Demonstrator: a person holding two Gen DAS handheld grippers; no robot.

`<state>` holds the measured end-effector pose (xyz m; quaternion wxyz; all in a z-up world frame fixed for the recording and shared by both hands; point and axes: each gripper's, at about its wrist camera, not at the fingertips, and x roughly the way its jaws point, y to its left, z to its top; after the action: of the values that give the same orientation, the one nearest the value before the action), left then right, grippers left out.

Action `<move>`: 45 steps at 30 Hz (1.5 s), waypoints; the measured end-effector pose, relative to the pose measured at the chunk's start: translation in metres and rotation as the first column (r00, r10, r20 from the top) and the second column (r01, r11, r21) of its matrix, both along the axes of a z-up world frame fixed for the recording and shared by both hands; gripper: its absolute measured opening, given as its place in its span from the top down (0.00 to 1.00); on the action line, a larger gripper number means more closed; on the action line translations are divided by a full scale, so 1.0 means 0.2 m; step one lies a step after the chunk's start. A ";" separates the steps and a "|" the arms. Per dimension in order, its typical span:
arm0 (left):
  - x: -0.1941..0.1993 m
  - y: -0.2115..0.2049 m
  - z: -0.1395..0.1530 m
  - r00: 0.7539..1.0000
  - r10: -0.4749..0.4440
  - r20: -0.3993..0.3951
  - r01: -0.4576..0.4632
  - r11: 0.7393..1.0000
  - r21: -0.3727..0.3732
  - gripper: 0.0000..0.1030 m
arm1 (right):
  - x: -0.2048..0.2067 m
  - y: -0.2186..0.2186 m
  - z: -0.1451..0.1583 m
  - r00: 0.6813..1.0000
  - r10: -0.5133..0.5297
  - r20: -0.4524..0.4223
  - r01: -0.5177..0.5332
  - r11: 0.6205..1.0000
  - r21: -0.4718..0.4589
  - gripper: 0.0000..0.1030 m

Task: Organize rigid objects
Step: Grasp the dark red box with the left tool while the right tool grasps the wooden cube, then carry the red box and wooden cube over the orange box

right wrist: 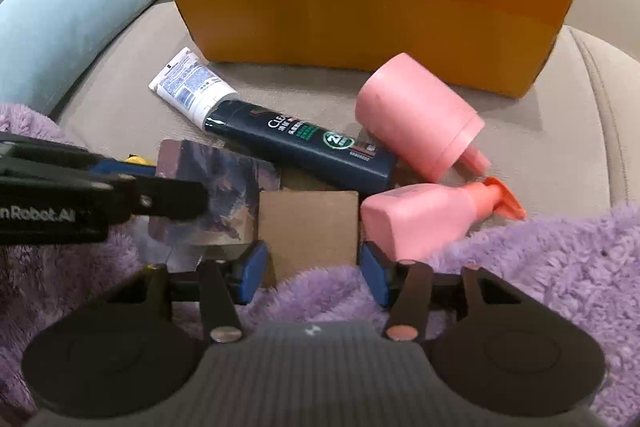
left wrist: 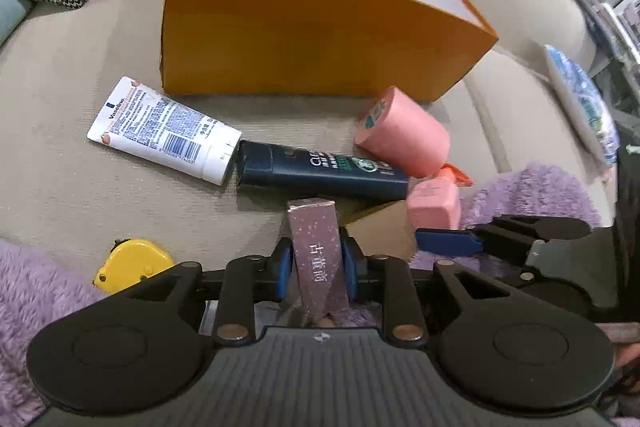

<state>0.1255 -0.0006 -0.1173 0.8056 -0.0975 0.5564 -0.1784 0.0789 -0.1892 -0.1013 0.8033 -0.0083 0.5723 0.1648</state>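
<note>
Left wrist: left claw [left wrist: 316, 263] clamps purple carton [left wrist: 318, 251] near sofa [left wrist: 60, 131] edge

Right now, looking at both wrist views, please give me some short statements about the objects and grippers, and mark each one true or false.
1. The left gripper grips a slim purple carton. True.
2. The orange box holds the shampoo bottle. False: the dark Clear bottle lies on the sofa cushion.
3. The right gripper is clamped on the cardboard box. False: its jaws stand apart beside it.
4. The white Vaseline tube lies in front of the orange box. True.
</note>
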 end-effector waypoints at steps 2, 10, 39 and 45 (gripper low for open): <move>0.01 -0.01 -0.01 1.000 0.008 0.000 -0.008 1.000 0.019 0.72 | 0.01 0.02 -0.01 1.000 -0.001 -0.004 0.001 1.000 0.000 0.37; 0.01 0.04 -0.04 0.999 0.036 -0.001 -0.036 0.999 0.010 0.72 | 0.08 0.02 -0.07 0.997 -0.053 -0.052 0.053 0.999 0.006 0.39; -0.04 0.11 0.62 0.954 0.077 0.289 -0.058 0.996 -0.074 0.76 | 0.07 -0.06 0.52 0.975 -0.015 0.220 -0.012 0.992 0.122 0.41; 0.12 0.12 0.76 0.940 0.065 0.335 -0.036 0.995 -0.090 0.76 | 0.25 -0.12 0.70 0.960 -0.018 0.280 -0.019 0.992 0.127 0.41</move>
<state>0.1494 0.0243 0.0343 0.8886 -0.1130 0.3997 -0.1946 0.1297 -0.2126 0.0382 0.8751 0.0201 0.4408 0.1988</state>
